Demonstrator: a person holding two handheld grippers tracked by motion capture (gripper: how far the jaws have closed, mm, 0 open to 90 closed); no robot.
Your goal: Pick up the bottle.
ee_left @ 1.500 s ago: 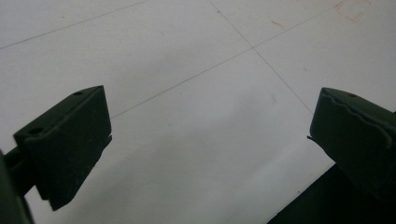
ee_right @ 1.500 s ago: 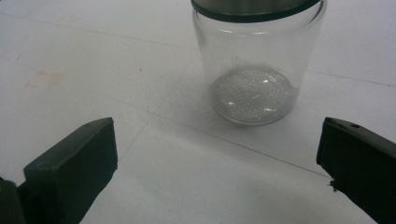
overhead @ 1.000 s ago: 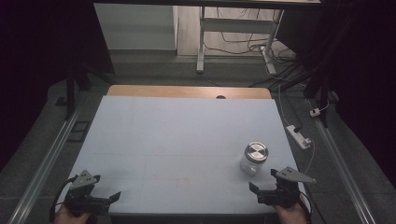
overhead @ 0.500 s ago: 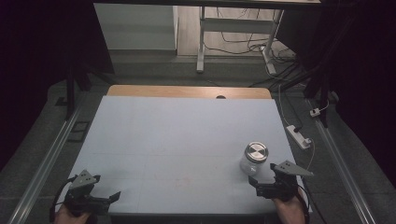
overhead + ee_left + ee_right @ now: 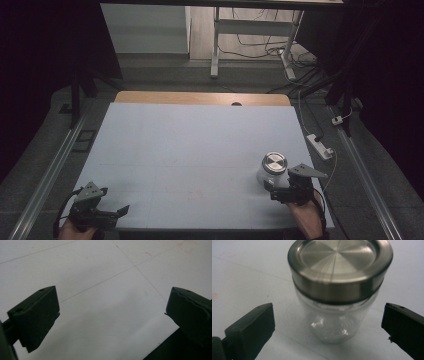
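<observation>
A clear glass jar (image 5: pixel 271 171) with a brushed steel lid (image 5: pixel 340 263) stands upright on the white table (image 5: pixel 200 150) at the near right. My right gripper (image 5: pixel 274 190) is open just in front of it; in the right gripper view its jaws flank the jar (image 5: pixel 335 315) without touching it, and the gripper (image 5: pixel 328 327) is empty. At the table's near left corner my left gripper (image 5: pixel 119 212) is held open over bare tabletop, with nothing between its fingers (image 5: pixel 37 317).
A wooden strip (image 5: pixel 200 98) runs along the table's far edge. A white power strip (image 5: pixel 320 145) and cables lie on the floor to the right. Metal rails (image 5: pixel 45 185) flank the table. Thin pencil lines cross the tabletop (image 5: pixel 107 280).
My right gripper has moved forward and a little left toward the jar, so its jaws now sit beside the jar. The left gripper has barely moved.
</observation>
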